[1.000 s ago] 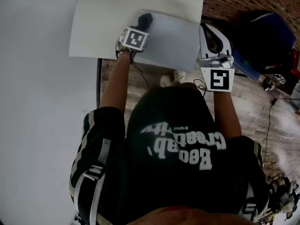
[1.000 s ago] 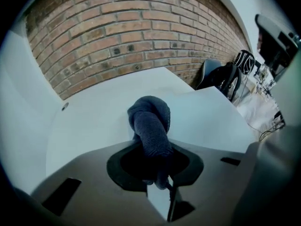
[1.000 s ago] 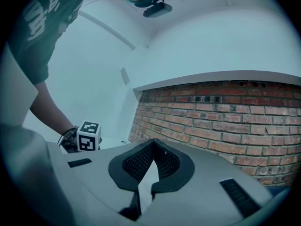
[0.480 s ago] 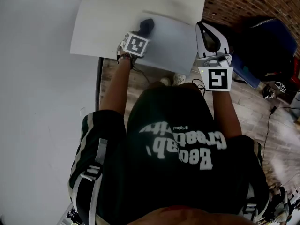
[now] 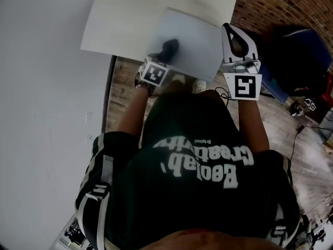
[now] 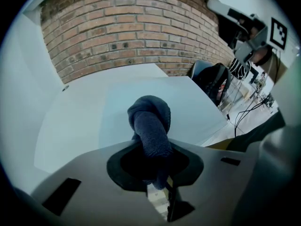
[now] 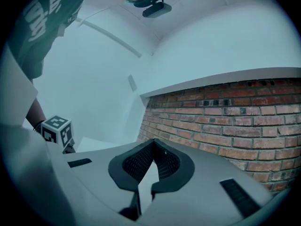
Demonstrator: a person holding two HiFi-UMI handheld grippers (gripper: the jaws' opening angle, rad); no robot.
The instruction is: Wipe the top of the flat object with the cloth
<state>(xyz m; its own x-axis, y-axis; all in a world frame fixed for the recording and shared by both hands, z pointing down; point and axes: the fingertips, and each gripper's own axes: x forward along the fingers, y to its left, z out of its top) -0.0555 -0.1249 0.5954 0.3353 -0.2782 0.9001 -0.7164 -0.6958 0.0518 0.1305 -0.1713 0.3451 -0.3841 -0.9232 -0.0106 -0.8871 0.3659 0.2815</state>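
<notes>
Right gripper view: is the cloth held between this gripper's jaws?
No: the right gripper is shut on nothing; the dark blue cloth sits in the left gripper.

1. Pulling left gripper [image 5: 164, 56] back toward body, away from far left corner of flat sheet [image 5: 200, 38].
2. Dragging cloth [image 5: 169, 47], clamped in jaws, down sheet's left side; now sitting close to near edge.
3. Carrying marker cube [image 5: 154, 73] off table [image 5: 130, 20]; now hanging over wooden floor [image 5: 120, 90].
4. Tucking left forearm [image 5: 136, 105] in closer to torso.
</notes>
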